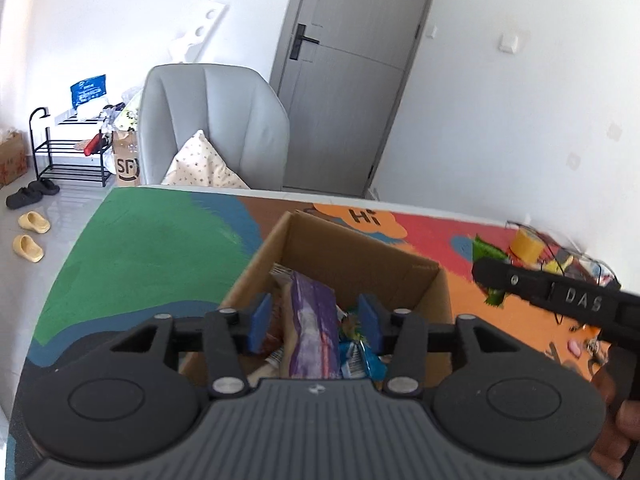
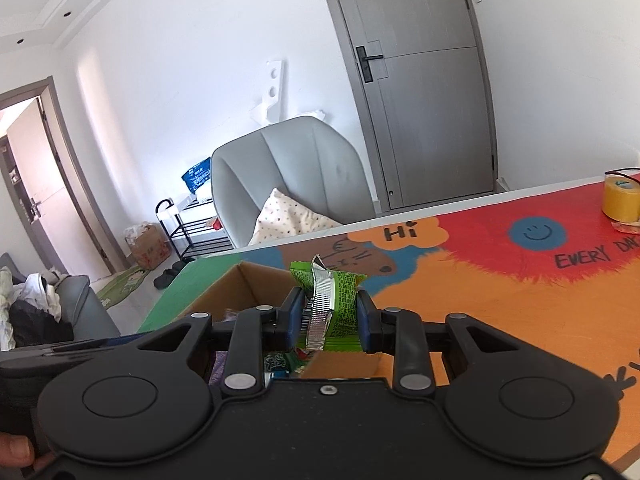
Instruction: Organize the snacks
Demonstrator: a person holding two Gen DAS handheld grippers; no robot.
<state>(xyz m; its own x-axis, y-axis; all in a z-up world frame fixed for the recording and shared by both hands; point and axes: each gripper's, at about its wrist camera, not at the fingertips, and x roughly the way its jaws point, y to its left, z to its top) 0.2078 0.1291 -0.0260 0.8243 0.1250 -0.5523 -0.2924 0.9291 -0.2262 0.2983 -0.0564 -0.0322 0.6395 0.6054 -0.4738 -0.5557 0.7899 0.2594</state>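
White-walled room with a grey door and a grey armchair carrying a dotted cushion is sitting behind a tabletop covered in a bright painted mat, green at one end, orange and red at the other, with "Hi" lettered on it. An open cardboard box is standing on the tabletop, holding several snack packets, the clearest being a purple packet lying lengthwise, with blue packets just beside it. The left hand-held gripper is hanging over the box with its blue pads standing apart, released, pressing on nothing; the purple packet is showing between them from the left wrist view, lying in the box. The right hand-held gripper is clenching a green snack packet with a silver foil seam, pads pressing both sides of it, holding it above the box's near corner. From the left wrist view the right hand-held gripper is appearing as a black bar at the right with the green packet's edges poking out behind it. A yellow tape roll is standing far off on the red part of the mat, near some thin dark wire and small clutter. A black shoe rack and slippers on the floor are showing at the left.
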